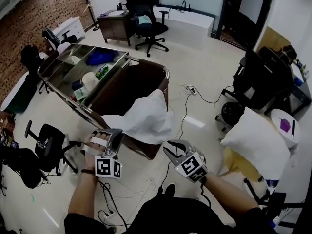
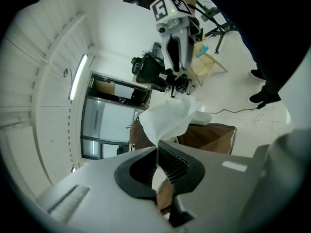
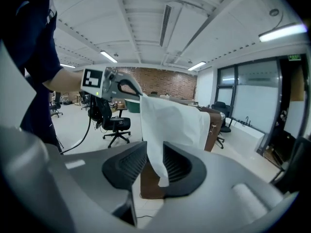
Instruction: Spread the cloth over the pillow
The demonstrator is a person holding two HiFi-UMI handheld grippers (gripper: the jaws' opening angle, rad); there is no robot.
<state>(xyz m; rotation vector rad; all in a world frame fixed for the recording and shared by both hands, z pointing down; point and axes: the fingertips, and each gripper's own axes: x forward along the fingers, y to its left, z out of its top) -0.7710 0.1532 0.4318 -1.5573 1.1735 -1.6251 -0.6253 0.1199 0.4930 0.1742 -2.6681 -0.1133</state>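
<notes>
A white cloth (image 1: 145, 119) hangs over the rim of a brown bin (image 1: 130, 84) and stretches toward me. My left gripper (image 1: 116, 132) is shut on the cloth's near left edge; in the left gripper view the ribbed pads (image 2: 167, 160) pinch the cloth (image 2: 170, 116). My right gripper (image 1: 170, 148) sits at the cloth's lower right corner. In the right gripper view the cloth (image 3: 170, 123) hangs loose in the gap of my right gripper (image 3: 154, 165), whose pads stand apart. A white pillow (image 1: 256, 143) lies to the right, away from both grippers.
The bin is part of a metal cart (image 1: 56, 72) with compartments of small items. Black office chairs (image 1: 48, 145) stand at the left and one (image 1: 146, 26) at the back. Cables (image 1: 185, 106) trail on the floor. A dark chair (image 1: 261, 79) stands behind the pillow.
</notes>
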